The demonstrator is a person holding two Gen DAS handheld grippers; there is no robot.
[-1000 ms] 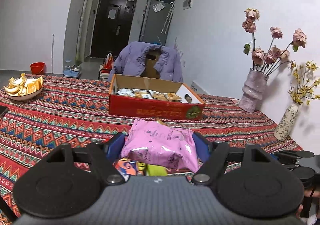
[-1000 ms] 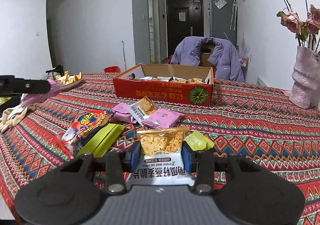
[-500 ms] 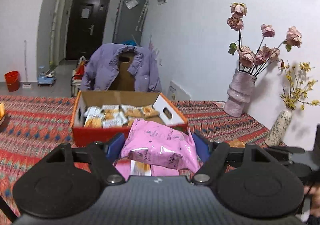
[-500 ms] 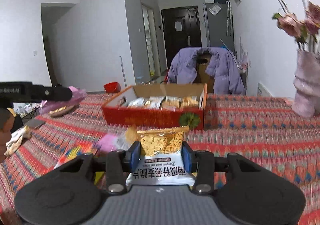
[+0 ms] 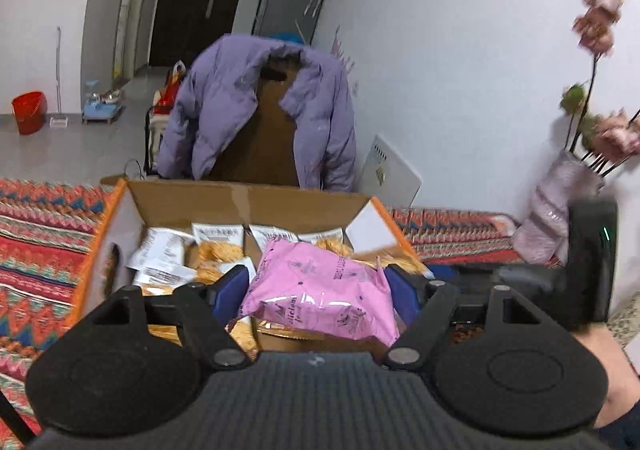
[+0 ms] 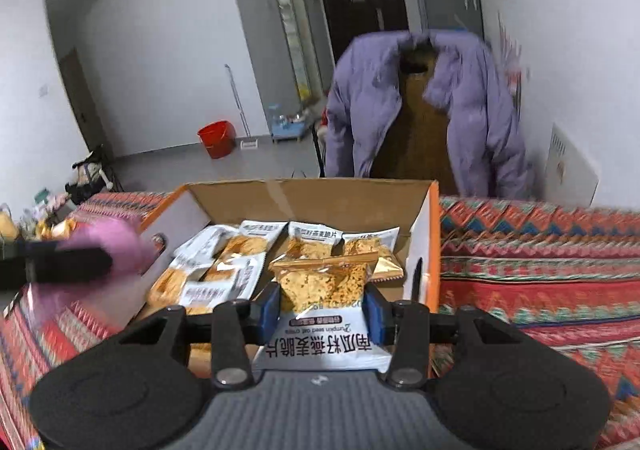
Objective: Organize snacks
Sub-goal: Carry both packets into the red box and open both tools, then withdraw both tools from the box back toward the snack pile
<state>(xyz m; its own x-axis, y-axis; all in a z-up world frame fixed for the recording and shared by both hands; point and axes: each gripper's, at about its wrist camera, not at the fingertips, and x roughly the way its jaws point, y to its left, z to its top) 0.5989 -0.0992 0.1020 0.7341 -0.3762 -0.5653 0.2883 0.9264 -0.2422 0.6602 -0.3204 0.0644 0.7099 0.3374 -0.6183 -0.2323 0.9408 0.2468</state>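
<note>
My left gripper (image 5: 318, 292) is shut on a pink snack packet (image 5: 320, 290) and holds it over the open cardboard box (image 5: 248, 201), which holds several white and orange snack packets (image 5: 218, 236). My right gripper (image 6: 322, 308) is shut on a white oat crisp packet (image 6: 322, 286) with orange crisps showing, held over the near right part of the same box (image 6: 312, 195). The left gripper with its pink packet (image 6: 108, 242) shows blurred at the left of the right wrist view. The right gripper's black body (image 5: 588, 258) shows at the right of the left wrist view.
The box sits on a red patterned tablecloth (image 6: 540, 250). A chair with a purple jacket (image 5: 260, 105) stands behind the table. A pink vase with dried roses (image 5: 552, 217) stands at the right by the wall. A red bucket (image 6: 216, 137) is on the floor.
Both grippers have moved forward and up from the loose snacks on the table to above the open box, each still holding its packet.
</note>
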